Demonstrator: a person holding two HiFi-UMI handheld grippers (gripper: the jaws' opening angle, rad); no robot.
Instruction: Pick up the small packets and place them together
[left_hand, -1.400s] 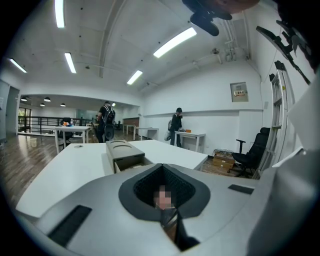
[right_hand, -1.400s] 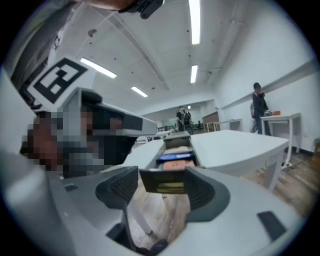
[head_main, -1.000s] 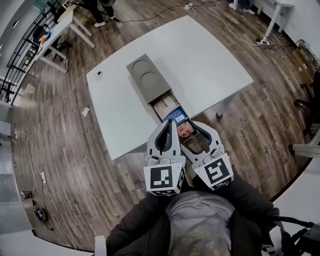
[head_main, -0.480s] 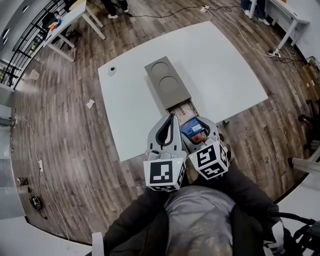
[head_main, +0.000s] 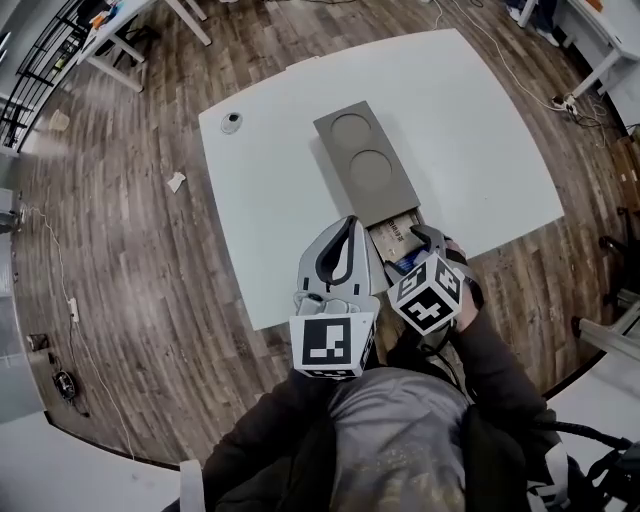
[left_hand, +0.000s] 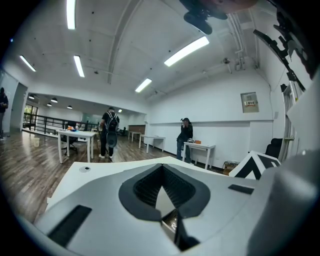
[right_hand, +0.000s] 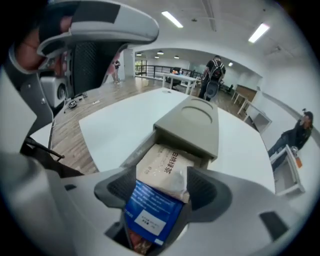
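A grey box (head_main: 365, 165) with two round hollows lies on the white table (head_main: 480, 130), its drawer pulled out towards me. In the drawer lie a beige packet (right_hand: 165, 167), a blue packet (right_hand: 150, 210) overlapping it, and a reddish packet (right_hand: 137, 245) nearest me. My right gripper (right_hand: 160, 187) is open and lowered over the drawer, its jaws standing on either side of the blue and beige packets. In the head view that right gripper (head_main: 412, 245) covers most of the drawer. My left gripper (head_main: 350, 225) is shut and holds nothing, beside the drawer's left.
A small round object (head_main: 232, 122) sits near the table's far left corner. The table's near edge runs just under both grippers. A paper scrap (head_main: 176, 181) lies on the wood floor. Other tables and standing people (left_hand: 109, 134) are far behind.
My right gripper has moved forward and down onto the open drawer, so the packets now sit between its jaws. The left gripper has stayed shut beside it.
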